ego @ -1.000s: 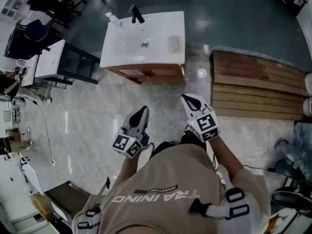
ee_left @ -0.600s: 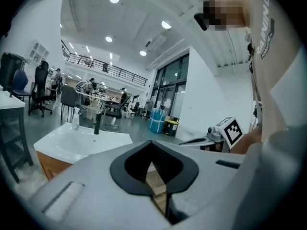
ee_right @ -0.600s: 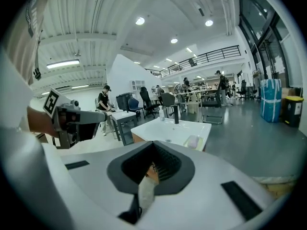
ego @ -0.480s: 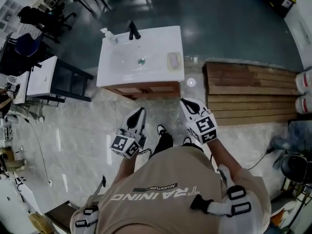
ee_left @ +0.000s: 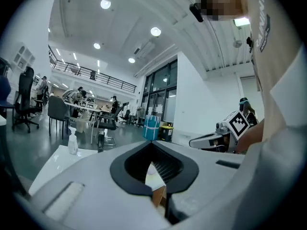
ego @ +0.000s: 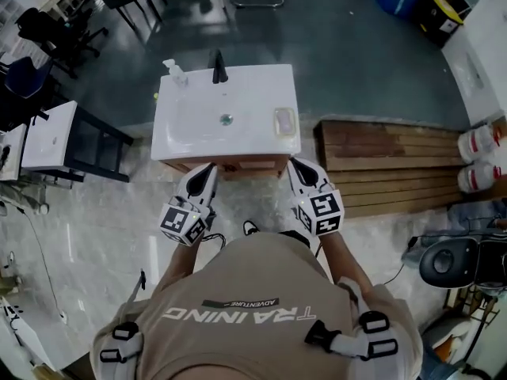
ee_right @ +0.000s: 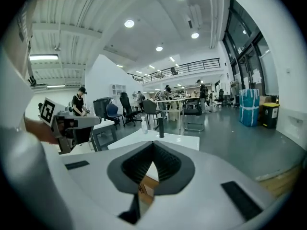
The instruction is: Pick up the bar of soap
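Two grippers are held side by side at the front edge of a white washbasin (ego: 186, 129), both empty. The left gripper (ego: 210, 168) has its jaws drawn together at the tips with nothing between them, and it sits over the front edge, left of the middle. The right gripper (ego: 295, 165) is likewise closed tip to tip on nothing, just off the basin's front right corner. The bar of soap (ego: 283, 120) lies flat on the basin top against the right edge, about halfway between front and back, beyond the right gripper and clear of it. A black tap (ego: 219, 68) stands at the middle of the back edge, a pump bottle (ego: 173, 73) at the back left corner, and the drain (ego: 226, 119) in the bowl between them. The basin rests on a wooden cabinet (ego: 238, 165). Wooden boards (ego: 380, 161) lie on the floor beside its right edge.
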A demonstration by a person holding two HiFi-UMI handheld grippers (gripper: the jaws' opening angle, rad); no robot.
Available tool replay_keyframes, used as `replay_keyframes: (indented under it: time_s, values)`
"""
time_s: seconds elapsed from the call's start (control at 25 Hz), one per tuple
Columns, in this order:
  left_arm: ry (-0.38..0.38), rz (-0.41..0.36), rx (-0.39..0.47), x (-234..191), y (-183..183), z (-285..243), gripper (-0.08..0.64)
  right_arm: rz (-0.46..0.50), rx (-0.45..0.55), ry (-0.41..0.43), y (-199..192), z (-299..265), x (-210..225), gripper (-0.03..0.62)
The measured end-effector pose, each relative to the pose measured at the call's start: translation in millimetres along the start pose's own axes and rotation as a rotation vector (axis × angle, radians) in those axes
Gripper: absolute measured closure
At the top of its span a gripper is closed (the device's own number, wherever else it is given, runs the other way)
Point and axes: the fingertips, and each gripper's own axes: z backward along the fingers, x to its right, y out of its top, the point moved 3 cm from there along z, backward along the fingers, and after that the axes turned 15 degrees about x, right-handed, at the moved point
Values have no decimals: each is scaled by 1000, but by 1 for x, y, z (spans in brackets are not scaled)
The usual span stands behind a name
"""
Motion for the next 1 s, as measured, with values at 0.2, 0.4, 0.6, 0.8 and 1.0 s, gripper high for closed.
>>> replay_keyframes:
  time_s: [0.2, 0.4, 0.6, 0.8, 1.0]
  values:
    - [-68, 21, -28, -27, -9, -6, 568, 1, -16, -61, -4, -7, -6, 586]
    - [-34, 57, -41, -58, -23, -7, 568, 12, -57, -73, -14, -19, -5, 586]
    - [-21, 110, -45, -63, -33, -12, 568, 28, -62, -74, -14, -40, 5, 586]
    - [-10, 107, -73, -74, -38, -25, 568, 29, -80, -42, -25, -78, 23, 586]
    - [15, 87, -99, -100, -34, -56, 568, 20, -31, -26, -13, -131, 51, 586]
